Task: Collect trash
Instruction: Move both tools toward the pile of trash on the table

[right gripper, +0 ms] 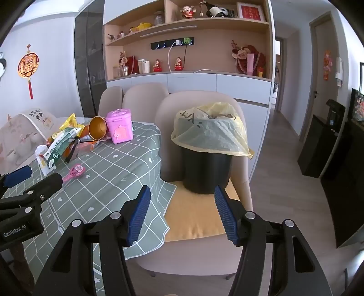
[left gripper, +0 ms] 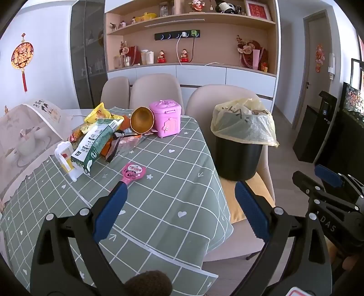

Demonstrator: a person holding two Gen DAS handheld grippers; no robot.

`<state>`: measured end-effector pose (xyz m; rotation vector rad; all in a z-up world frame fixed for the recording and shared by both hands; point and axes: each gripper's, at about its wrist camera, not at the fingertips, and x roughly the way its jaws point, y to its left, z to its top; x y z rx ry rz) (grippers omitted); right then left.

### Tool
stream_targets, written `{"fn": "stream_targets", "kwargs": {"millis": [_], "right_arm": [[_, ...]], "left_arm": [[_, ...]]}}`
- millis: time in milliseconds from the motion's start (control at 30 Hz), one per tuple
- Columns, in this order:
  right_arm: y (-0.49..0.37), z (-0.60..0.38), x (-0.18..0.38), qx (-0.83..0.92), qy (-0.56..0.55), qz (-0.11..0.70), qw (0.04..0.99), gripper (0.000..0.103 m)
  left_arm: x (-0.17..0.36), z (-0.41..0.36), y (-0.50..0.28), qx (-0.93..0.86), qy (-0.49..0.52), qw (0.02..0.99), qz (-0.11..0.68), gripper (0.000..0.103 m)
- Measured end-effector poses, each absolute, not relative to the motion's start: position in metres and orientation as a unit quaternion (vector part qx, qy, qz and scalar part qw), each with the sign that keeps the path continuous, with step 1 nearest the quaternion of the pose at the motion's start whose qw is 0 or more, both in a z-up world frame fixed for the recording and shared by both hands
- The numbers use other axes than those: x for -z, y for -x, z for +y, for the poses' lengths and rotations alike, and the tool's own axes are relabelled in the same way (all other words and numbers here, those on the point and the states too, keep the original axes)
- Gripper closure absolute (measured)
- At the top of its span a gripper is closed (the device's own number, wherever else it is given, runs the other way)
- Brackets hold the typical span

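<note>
Left wrist view: left gripper [left gripper: 179, 189] wide open, empty, facing pink wrapper [left gripper: 133, 173]; right gripper [right gripper: 182, 193] open, empty, fronting bin [right gripper: 207, 168] on chair, likely for drop-off.

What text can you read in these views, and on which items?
"GenRobot.AI": on the left gripper body, seen in the right wrist view.
"DAS": partial letters on the right gripper body.
Green snack bag, pink wrapper, red framed picture: print too small to read.

A pink toy box [left gripper: 166, 118] stands beside a tipped gold cup [left gripper: 141, 119] on the checked tablecloth [left gripper: 163, 193].
</note>
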<state>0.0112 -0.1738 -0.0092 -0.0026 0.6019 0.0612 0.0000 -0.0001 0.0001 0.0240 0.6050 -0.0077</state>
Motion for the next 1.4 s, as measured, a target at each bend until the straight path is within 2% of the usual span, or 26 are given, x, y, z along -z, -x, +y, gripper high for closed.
{"fn": "stream_targets", "kwargs": {"millis": [1400], "right_arm": [[-0.02, -0.173, 0.035, -0.027, -0.001, 0.34, 0.94, 0.047]], "left_arm": [[0.023, 0.01, -0.009, -0.004, -0.01, 0.937, 0.35, 0.012]]}}
